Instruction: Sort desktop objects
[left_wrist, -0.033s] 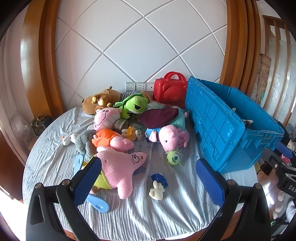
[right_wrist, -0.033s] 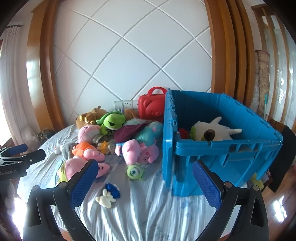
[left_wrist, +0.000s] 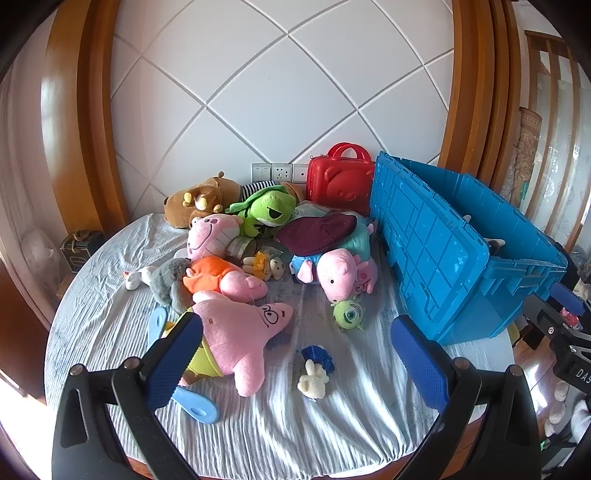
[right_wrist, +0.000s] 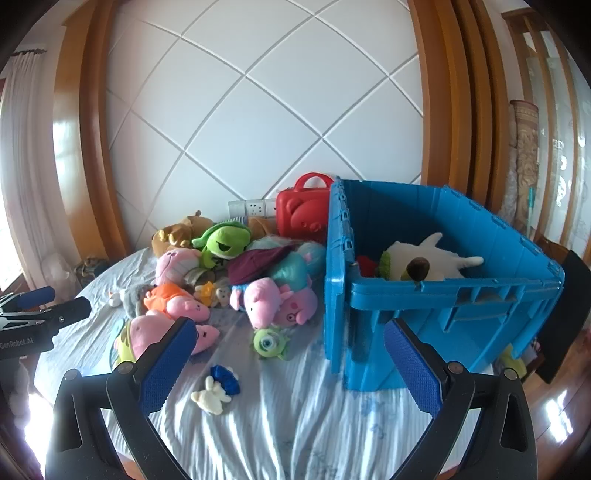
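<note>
Nearest to us, both grippers hang above the front edge of the round table w/ a pale blue-striped crinkled cloth (left_wrist: 332, 424). The left gripper (left_wrist: 295, 360) has its blue-padded jaws spread wide, nothing between them; the right gripper (right_wrist: 288, 363) is likewise wide apart and empty. On the left tool's black body, seen from the right wrist cam, we read "GenRobot.AI".

Just past the pads lie a small cream plush bunny (left_wrist: 313, 380) touching a small blue fabric scrap (left_wrist: 318, 356), and left of them a big pink star-shaped plush (left_wrist: 236, 336). Further in: a little green one-eyed monster plush (left_wrist: 349, 314), then a pink pig plush (left_wrist: 340, 275). A green frog plush (left_wrist: 267, 210) sits higher on the pile.

At the wall stands a red plastic case w/ handle (left_wrist: 340, 182). To the right, the big blue plastic crate (right_wrist: 443, 291) holds a white stuffed animal (right_wrist: 424, 260).
</note>
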